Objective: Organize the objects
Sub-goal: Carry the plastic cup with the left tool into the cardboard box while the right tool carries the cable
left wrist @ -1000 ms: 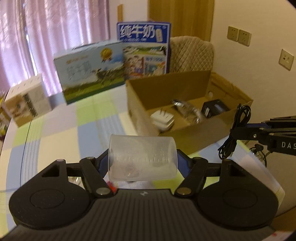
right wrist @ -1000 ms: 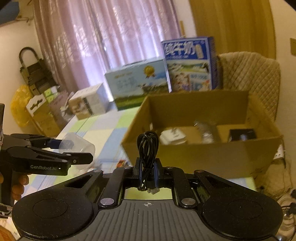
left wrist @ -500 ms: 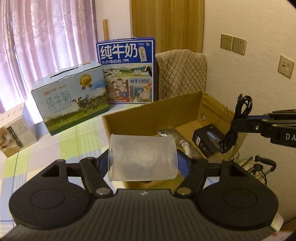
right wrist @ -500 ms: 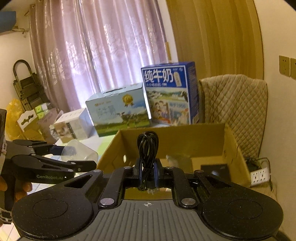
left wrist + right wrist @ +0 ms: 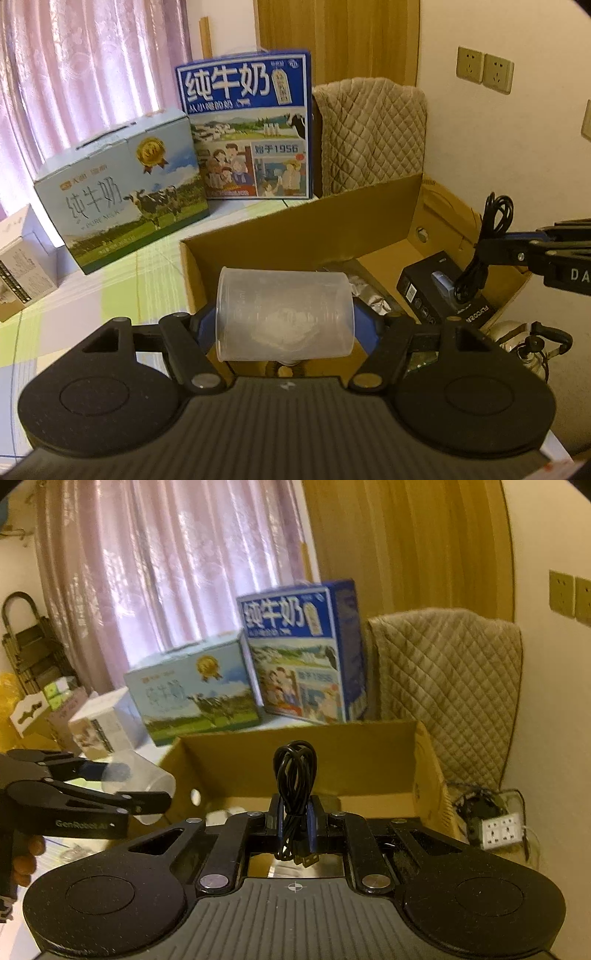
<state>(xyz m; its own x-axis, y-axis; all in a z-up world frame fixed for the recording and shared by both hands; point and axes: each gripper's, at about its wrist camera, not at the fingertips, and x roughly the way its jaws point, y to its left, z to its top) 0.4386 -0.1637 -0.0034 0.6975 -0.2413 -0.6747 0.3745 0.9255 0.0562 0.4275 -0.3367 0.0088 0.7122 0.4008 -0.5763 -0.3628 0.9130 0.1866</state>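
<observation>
Above the cardboard box, left fingers clamping clear cup, right fingers pinching coiled cable.

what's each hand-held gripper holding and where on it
Left hand-held gripper: clear plastic cup, lying sideways, pinched across its side wall. Right hand-held gripper: coiled black cable, clamped near its lower end.

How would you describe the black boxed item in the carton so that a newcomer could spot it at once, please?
Find the open cardboard carton in front of the two milk cases. Inside, at its right end beside a crinkled silvery packet, lies the black box. It is the only dark, rectangular, printed package there.
</observation>
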